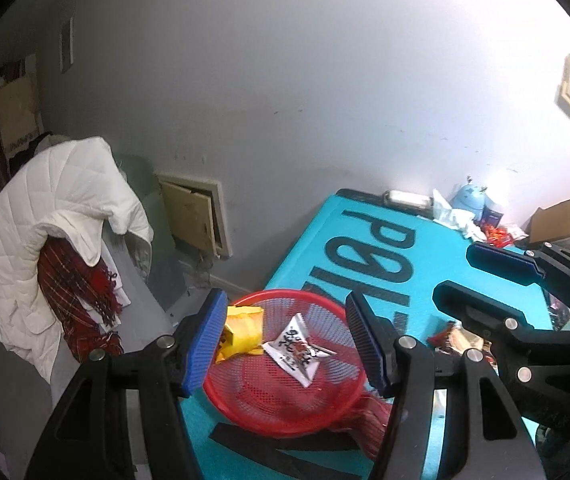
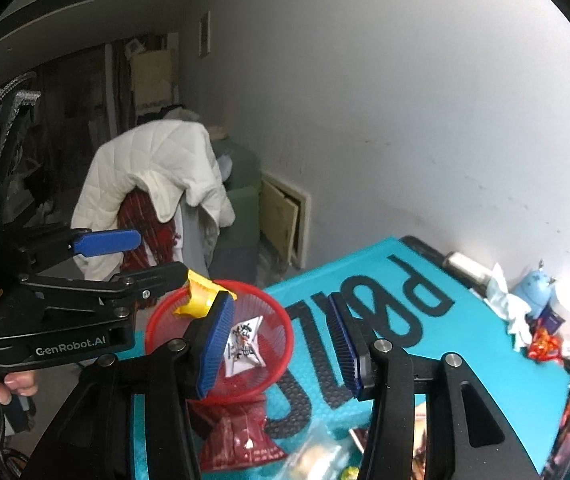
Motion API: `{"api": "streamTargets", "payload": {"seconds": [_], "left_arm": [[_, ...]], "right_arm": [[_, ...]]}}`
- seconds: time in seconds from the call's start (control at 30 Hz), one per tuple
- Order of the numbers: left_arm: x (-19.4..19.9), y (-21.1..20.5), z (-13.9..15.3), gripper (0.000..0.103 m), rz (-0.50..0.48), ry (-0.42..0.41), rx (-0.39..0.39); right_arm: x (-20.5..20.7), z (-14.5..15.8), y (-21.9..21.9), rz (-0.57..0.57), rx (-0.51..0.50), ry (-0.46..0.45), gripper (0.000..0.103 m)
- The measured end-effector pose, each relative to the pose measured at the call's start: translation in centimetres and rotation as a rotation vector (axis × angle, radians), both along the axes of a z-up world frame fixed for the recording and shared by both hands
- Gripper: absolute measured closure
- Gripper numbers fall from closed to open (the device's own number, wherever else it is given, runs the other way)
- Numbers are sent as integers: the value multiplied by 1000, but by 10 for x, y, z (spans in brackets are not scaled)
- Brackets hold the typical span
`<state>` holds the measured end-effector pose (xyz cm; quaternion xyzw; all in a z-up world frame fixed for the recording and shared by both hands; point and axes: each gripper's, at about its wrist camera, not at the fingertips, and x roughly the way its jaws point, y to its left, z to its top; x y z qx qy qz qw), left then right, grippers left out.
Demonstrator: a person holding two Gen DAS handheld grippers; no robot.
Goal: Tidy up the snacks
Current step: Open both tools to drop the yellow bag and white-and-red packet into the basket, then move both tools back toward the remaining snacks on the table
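On the teal mat (image 1: 437,280) with big black letters stands a red mesh basket (image 1: 285,396) near the mat's corner. Inside it lie two snacks: a yellow packet (image 1: 243,330) against the far-left rim and a white packet with black and red print (image 1: 297,346) near the middle, the two just touching at their corners.

The left gripper (image 1: 285,344) hovers above the basket with its blue-padded fingers (image 1: 205,344) partway apart; nothing sits between them, and the basket and both packets show through the gap. In the right wrist view the same gripper (image 2: 125,256) comes in from the left, a hand (image 2: 13,384) wrapped around its handle, its lower finger over the basket's (image 2: 153,324) far rim beside the yellow packet (image 2: 201,296).

The right gripper (image 2: 281,344) also hangs over the mat (image 2: 485,352), to the right of the basket, with its jaws moderately apart and empty. The white packet (image 2: 245,344) appears just past its left pad.

More snacks lie loose on the mat close below the right gripper, too blurred to name, and a small heap of red and orange wrappers (image 2: 545,346) lies at the far right edge by a light blue toy figure (image 2: 537,288). Beyond the mat, a white quilted jacket (image 1: 57,216) drapes over a chair with a red plaid scarf (image 1: 81,292) under it.
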<state>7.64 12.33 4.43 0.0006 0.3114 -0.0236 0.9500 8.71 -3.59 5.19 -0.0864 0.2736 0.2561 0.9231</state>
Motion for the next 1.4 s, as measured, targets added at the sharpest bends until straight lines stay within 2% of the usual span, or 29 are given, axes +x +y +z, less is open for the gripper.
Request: {"api": "streamTargets", "payload": {"seconds": [0.3, 0.43, 0.57, 0.97, 1.23, 1.4], "left_arm": [[-38, -26, 20, 43, -57, -57, -10], [-52, -38, 24, 43, -86, -71, -12], [-63, -50, 22, 43, -113, -70, -18], [-86, -82, -5, 43, -198, -5, -58], [-89, -92, -31, 43, -210, 46, -66], [-85, -91, -52, 43, -206, 110, -91]], "right_arm": [[-39, 20, -24, -28, 30, -55, 54], [-56, 25, -37, -51, 44, -72, 49], [-72, 25, -48, -70, 45, -78, 49], [-102, 3, -79, -141, 50, -27, 48], [-109, -23, -89, -176, 51, 32, 48], [-109, -42, -93, -193, 56, 80, 48]]}}
